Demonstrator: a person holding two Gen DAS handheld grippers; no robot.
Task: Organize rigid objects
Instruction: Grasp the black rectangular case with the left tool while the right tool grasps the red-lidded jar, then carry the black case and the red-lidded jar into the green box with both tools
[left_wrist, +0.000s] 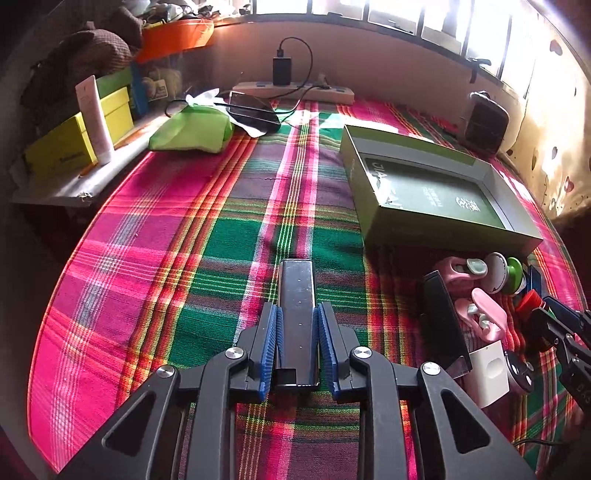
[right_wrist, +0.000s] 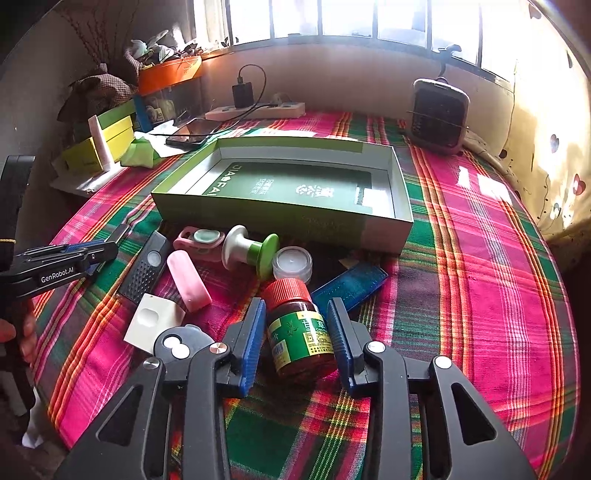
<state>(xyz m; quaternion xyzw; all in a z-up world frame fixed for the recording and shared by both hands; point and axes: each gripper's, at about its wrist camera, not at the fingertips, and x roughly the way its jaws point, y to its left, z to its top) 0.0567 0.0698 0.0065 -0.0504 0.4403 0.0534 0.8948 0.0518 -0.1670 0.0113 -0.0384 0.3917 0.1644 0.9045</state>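
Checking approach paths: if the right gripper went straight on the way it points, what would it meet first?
The right gripper has its jaws around the red-capped bottle. Straight ahead, it would likely push into the small clear jar, then the green box wall; depth is uncertain.

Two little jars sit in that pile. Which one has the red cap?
The brown bottle with the green label, standing between the right gripper's pads. The other, a clear jar behind it, has no red cap.

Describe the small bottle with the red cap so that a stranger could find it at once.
Start at the open green box on the plaid cloth. In the clutter before it, nearest the camera, lies the bottle, between the right gripper's blue pads. Only it has a red ribbed cap and green label.
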